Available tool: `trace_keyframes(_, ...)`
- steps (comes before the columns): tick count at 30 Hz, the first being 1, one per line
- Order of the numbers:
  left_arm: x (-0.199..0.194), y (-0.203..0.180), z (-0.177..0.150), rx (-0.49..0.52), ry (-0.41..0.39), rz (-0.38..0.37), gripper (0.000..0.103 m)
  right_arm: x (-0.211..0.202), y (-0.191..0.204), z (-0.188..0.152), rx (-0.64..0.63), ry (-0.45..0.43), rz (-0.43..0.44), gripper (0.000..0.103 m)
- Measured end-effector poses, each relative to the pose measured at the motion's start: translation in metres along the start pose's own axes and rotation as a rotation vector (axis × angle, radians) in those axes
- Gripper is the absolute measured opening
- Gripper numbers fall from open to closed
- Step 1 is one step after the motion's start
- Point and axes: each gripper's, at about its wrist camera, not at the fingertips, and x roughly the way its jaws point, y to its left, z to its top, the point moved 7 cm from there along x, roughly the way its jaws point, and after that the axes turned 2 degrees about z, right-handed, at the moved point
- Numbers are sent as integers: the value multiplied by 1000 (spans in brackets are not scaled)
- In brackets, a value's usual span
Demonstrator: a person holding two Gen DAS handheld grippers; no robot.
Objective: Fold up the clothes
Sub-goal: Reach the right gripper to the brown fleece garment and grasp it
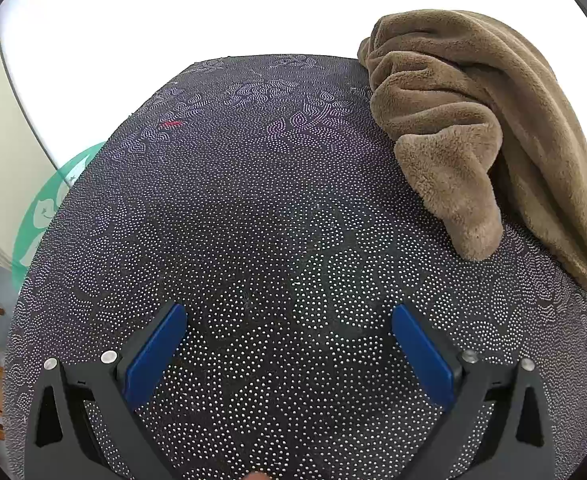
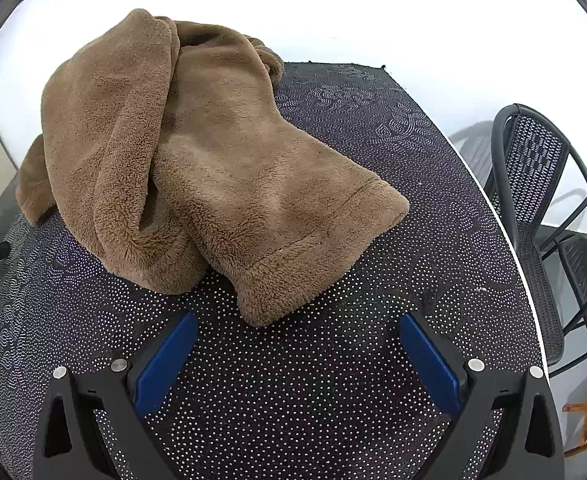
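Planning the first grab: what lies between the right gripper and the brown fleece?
Nothing but bare dotted tablecloth, seen in the right wrist view, between the open right gripper and the fleece.

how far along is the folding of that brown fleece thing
Nothing looks done: the brown fleece garment lies bunched in a heap on the dotted table cover, with a hemmed end flopped toward the right tongs. Nothing is in hand: the right tongs and the left tongs are both open and empty above the cover. Left: grasping, spreading it flat, and all the folds.
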Motion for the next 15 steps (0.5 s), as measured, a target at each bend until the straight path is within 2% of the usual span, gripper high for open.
trace_keyframes(8, 1, -6, 1, 10, 1, 19, 103, 0, -2, 0, 3, 3, 5, 102)
trace_keyframes(15, -2, 0, 0, -4, -7, -4, 103, -1, -4, -2, 28, -1, -6, 102)
